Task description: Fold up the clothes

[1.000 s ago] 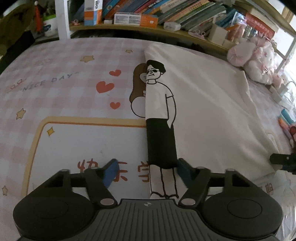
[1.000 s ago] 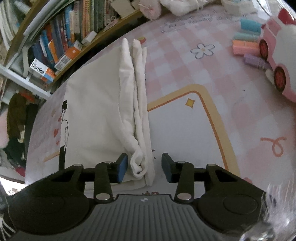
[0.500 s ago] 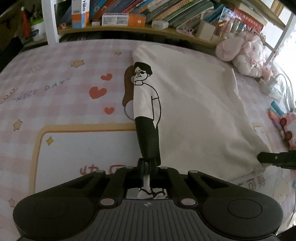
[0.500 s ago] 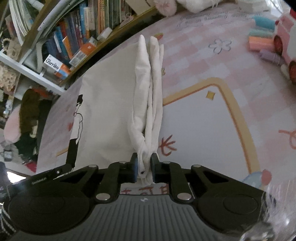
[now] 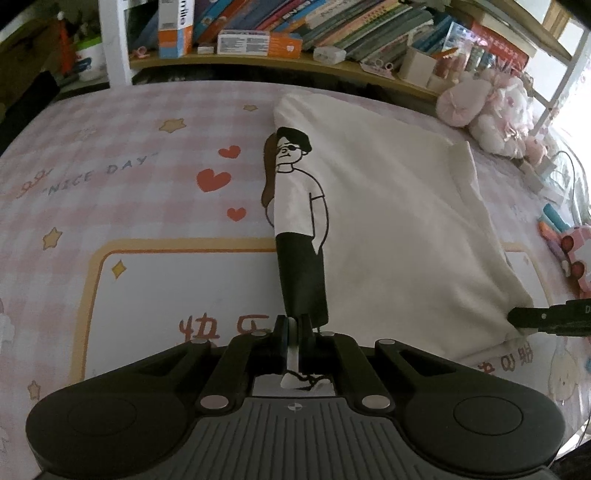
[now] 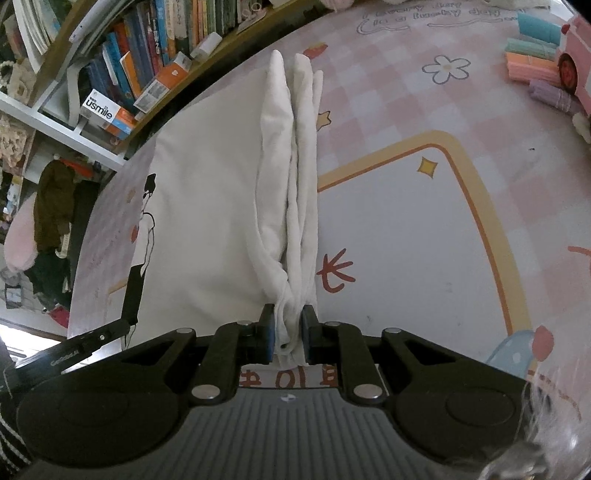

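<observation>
Hard to see the near hem of the white T-shirt: hidden behind the black gripper bodies in both views. Cut off at the frame edges: bookshelf and pink toy car.

Left gripper: pinched almost fully closed on the near left corner of the shirt, right below the cartoon man print. Right gripper: squeezed tight on the bunched near right corner, with thick folds between the pads.

Shirt spread flat on the pink checked mat, running away from both grippers toward the bookshelf. Plush toys near the far right corner.
</observation>
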`<action>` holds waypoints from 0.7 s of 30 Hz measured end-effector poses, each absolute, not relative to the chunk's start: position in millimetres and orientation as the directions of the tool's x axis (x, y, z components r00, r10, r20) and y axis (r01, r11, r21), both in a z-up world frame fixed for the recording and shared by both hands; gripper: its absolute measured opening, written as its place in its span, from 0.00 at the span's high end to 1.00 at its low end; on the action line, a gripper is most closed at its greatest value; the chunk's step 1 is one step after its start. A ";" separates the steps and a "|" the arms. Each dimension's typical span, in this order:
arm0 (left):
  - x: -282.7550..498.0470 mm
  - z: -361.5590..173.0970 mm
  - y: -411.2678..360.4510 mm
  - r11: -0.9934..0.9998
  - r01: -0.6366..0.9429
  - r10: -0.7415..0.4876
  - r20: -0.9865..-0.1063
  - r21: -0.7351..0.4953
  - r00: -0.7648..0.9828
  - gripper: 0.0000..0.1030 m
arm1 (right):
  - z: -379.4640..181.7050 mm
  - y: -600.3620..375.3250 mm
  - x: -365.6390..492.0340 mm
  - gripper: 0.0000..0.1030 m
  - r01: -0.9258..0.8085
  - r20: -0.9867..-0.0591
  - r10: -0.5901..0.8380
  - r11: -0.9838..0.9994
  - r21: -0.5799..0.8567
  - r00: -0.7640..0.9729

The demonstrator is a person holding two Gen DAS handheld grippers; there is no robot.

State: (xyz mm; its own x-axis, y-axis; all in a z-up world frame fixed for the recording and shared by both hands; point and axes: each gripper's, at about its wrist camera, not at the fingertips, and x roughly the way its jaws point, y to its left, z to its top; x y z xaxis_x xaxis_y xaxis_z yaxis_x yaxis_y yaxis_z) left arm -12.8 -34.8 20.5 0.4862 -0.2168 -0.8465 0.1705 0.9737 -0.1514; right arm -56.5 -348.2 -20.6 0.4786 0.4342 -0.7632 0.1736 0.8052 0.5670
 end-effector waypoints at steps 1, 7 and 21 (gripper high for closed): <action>-13.6 21.1 -33.6 0.974 0.166 -0.218 -0.845 -0.155 0.488 0.97 | -19.9 -347.5 -56.0 0.87 0.169 -0.765 0.432 0.809 0.562 0.477; -15.3 30.2 -29.8 0.974 0.156 -0.221 -0.829 -0.163 0.514 0.98 | -13.9 -342.2 -55.4 0.87 0.134 -0.759 0.447 0.816 0.563 0.474; -16.6 18.5 -16.9 0.988 0.062 -0.152 -0.851 -0.140 0.503 0.39 | -15.7 -346.9 -54.8 0.86 0.157 -0.761 0.443 0.808 0.568 0.474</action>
State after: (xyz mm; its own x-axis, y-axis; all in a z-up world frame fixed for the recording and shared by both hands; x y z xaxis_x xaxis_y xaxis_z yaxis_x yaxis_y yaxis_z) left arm -16.6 -16.9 18.5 0.5030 -0.1517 -0.8509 0.0615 0.9883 -0.1398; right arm -54.8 -346.9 -15.7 0.4738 0.4428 -0.7612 0.1565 0.8083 0.5676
